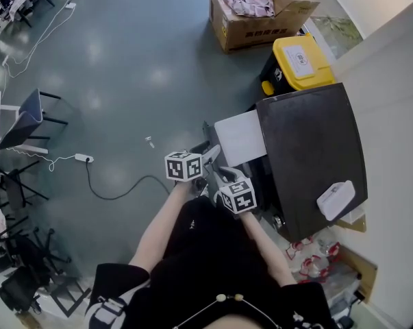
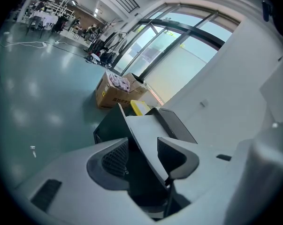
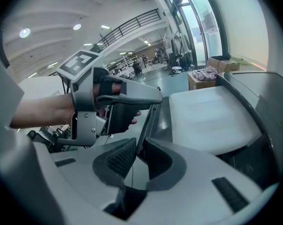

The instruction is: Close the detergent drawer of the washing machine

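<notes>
Detergent drawer (image 1: 240, 137): one, white, pulled out past the front edge of one dark-topped washing machine (image 1: 316, 142). Grippers: two. Left gripper (image 2: 142, 150): jaws wide apart, the drawer's thin front panel standing between them. Right gripper (image 3: 140, 151): jaws pinched on that panel's edge. Floor: one cardboard box (image 1: 244, 29).

A big open lab hall: grey floor (image 1: 124, 60), cardboard box (image 1: 251, 20), chair (image 1: 24, 118), tall windows (image 2: 179, 55).

A cardboard box (image 1: 251, 16) stands near a yellow-lidded bin (image 1: 298, 62), a power strip (image 1: 83, 158) well apart.
</notes>
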Demonstrator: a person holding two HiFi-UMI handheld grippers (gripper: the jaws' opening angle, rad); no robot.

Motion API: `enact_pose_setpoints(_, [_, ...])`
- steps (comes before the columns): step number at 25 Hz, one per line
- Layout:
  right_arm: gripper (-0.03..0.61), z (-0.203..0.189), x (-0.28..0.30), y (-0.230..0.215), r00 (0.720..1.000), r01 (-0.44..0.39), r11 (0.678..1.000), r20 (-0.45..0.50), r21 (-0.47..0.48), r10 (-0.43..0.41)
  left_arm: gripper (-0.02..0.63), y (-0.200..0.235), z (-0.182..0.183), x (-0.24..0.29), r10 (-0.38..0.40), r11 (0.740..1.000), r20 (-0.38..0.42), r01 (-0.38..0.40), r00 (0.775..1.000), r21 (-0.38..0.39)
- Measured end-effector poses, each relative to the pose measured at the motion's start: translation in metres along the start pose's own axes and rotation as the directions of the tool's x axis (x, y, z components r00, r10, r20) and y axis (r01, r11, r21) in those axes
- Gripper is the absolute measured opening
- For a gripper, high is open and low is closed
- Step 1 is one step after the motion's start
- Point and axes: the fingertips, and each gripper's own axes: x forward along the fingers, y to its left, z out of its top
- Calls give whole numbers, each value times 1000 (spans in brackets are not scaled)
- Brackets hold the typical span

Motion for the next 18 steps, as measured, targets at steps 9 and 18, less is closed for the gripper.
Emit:
enact_pose_setpoints(9, [64, 1, -1, -3, 1000, -4, 1000, -1, 1, 4, 183, -1, 1, 4, 5, 1000, -5, -5, 1000, 3])
enact_pose_setpoints(18, [63, 2, -9, -20, 1000, 24, 1000, 7, 17, -24, 183, -12, 3, 19, -4, 1000, -22, 5, 1000, 18])
